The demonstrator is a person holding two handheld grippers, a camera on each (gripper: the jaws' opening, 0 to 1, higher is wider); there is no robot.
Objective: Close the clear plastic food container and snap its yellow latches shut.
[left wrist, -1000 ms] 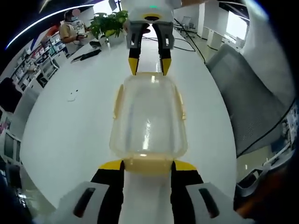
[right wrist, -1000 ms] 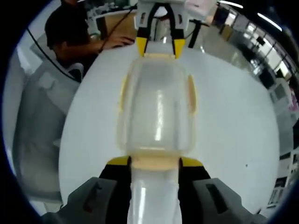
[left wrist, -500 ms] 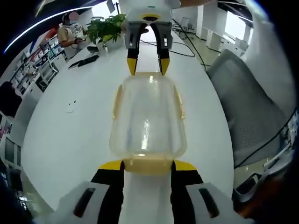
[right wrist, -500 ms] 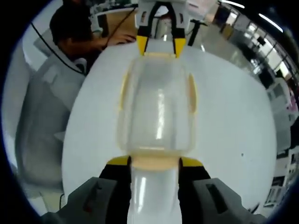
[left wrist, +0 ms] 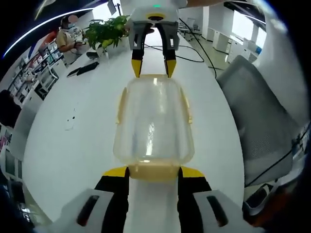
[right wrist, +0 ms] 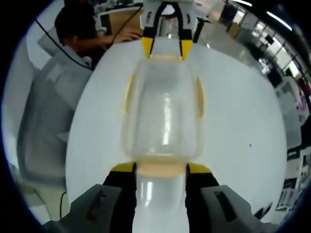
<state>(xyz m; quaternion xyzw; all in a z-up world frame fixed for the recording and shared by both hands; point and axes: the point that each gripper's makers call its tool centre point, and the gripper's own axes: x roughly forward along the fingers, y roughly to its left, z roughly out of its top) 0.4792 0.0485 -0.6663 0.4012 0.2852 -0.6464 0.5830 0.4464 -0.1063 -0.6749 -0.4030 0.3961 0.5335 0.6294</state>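
The clear plastic container [left wrist: 153, 121] with its lid on stretches lengthwise between my two grippers over the white table [left wrist: 73, 145]. Yellow side latches [left wrist: 120, 104] lie along both long edges. My left gripper [left wrist: 154, 172] is shut on the near yellow end latch [left wrist: 154, 168], one jaw at each side. The right gripper [left wrist: 151, 68] grips the far end. In the right gripper view the same container [right wrist: 163, 111] runs from my right gripper [right wrist: 161, 169], shut on its near end, to the left gripper [right wrist: 165, 48] at the far end.
A potted plant [left wrist: 106, 28], dark items and cables lie at the table's far end, with a person [left wrist: 68, 36] seated beyond. A grey chair [left wrist: 265, 111] stands at the right edge. In the right gripper view a person [right wrist: 82, 29] and a grey chair [right wrist: 46, 111] are at the left.
The background has shifted slightly in both views while the container stays fixed between the jaws; both grippers keep their hold on its ends.
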